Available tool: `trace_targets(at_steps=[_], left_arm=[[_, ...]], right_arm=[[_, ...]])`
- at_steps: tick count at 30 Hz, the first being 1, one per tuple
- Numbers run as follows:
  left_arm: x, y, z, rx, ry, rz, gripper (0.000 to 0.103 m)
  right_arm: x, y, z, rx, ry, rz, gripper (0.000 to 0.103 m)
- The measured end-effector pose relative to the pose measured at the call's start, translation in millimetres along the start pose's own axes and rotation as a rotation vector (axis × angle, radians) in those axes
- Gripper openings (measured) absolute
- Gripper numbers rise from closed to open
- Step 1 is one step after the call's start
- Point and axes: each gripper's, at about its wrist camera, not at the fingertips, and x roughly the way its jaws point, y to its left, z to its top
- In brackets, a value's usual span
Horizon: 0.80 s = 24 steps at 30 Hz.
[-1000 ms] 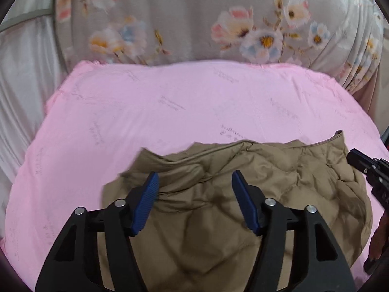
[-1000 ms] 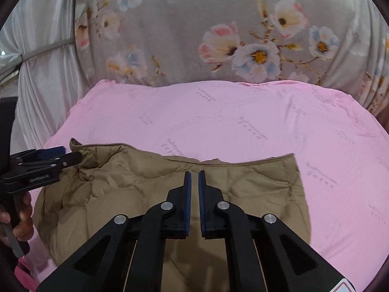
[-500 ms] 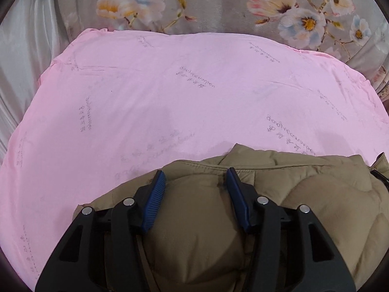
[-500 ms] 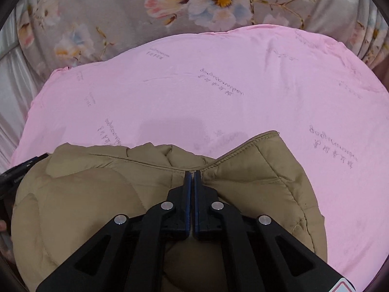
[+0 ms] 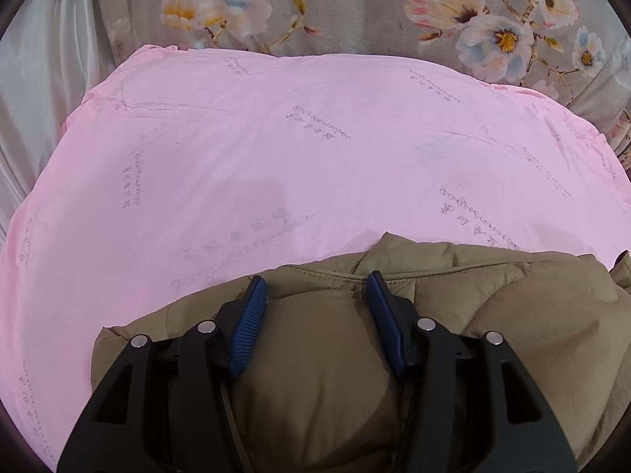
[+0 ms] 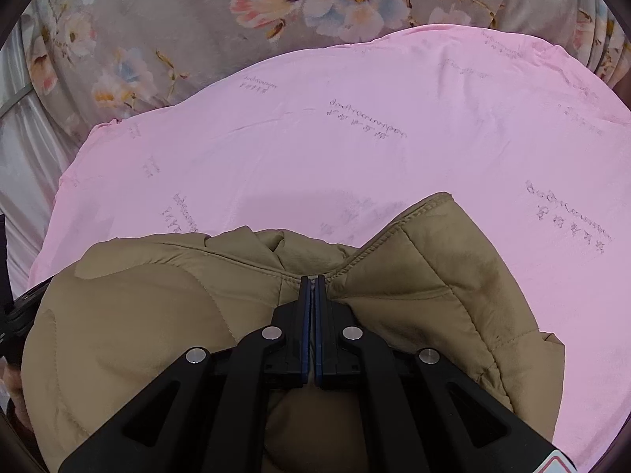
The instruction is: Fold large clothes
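A tan quilted jacket (image 5: 493,315) lies bunched at the near edge of a pink sheet (image 5: 276,157). The left view shows the left gripper (image 5: 315,287) angled down, its blue pads parted around a puffy fold that fills the gap; whether they press it cannot be told. Only the right view shows the jacket's stitched corner (image 6: 434,213) peaking up, beside the right gripper (image 6: 312,282), clenched on the hem. Floral fabric (image 6: 157,19) lies beyond the sheet's far edge.
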Motion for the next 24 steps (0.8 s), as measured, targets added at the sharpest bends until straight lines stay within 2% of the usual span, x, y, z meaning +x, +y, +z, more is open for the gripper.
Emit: trace_targets(at_steps=[7,9,11,12,14,16,20,22,24], left_arm=[[1.8,0.5,1.3,0.002,0.004,0.004,0.052],[-0.2,0.6,3.0,0.004,0.01,0.007,0.052],[-12.3,1.2,5.4,-0.009,0.017,0.034,0.052],[-24.1,0.9,7.0,-0.026,0.013,0.028,0.052],[-54.8,-7.3,10.9,-0.043,-0.024,-0.03,0.052],[-80.8,-30.0,14.3,-0.005,-0.058,-0.048,0.055],[-85.0,-72.2,8.9,0.05,-0.057,-0.047,0.056],[-73.3,-85.1,1.0,0.064,-0.058,0.003,0.056],[-58.3,-86.9,-5.6,0.064,-0.027,0.013,0.056]], right_arm=[[-1.4,-0.7,1.6,0.011,0.005,0.008,0.0],[-7.4,1.9,4.1,0.004,-0.002,-0.027,0.0],[-28.4,15.4,6.4,-0.024,-0.041,-0.073,0.005],[-42.7,25.9,7.2,-0.038,-0.068,-0.056,0.013],[-65.5,49.2,9.9,-0.062,-0.111,-0.022,0.013],[-76.5,73.5,10.3,-0.097,-0.126,-0.003,0.013],[-68.9,107.8,1.5,-0.164,-0.121,-0.012,0.013],[-54.4,110.8,-6.2,-0.16,-0.087,-0.011,0.013],[-40.6,103.5,-16.0,-0.15,-0.061,-0.01,0.013]])
